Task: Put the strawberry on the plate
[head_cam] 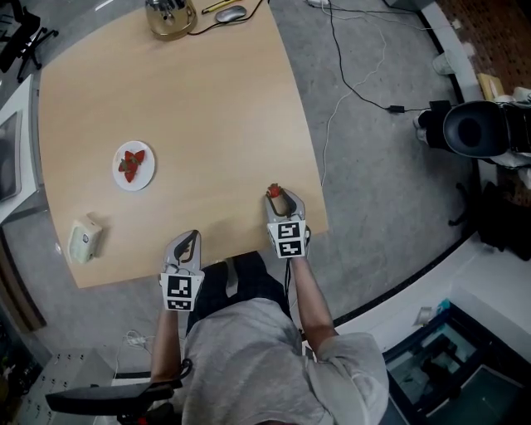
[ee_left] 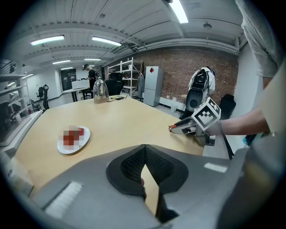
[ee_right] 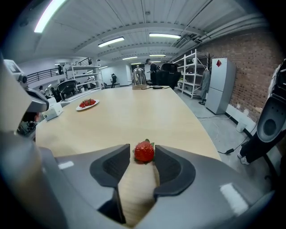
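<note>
- We see the right gripper at the lower right edge of the desk, just right of centre in the head view.
- Its fingers stand wide, one on each side of the strawberry, which sits on the wood between their tips. We make out a thin gap on either side, so they are not squeezing it.
- The left gripper hangs at the desk's near edge, lower centre of the head view. Its fingers are pressed together at the tips with nothing between them.
- The plate lies at the left of the head view, well apart from both grippers, and already carries a few red strawberry pieces.
- A small white box sits near the desk's lower left corner, below the plate.
- At the top of the head view we find a metal kettle and a grey mouse beside it.
</note>
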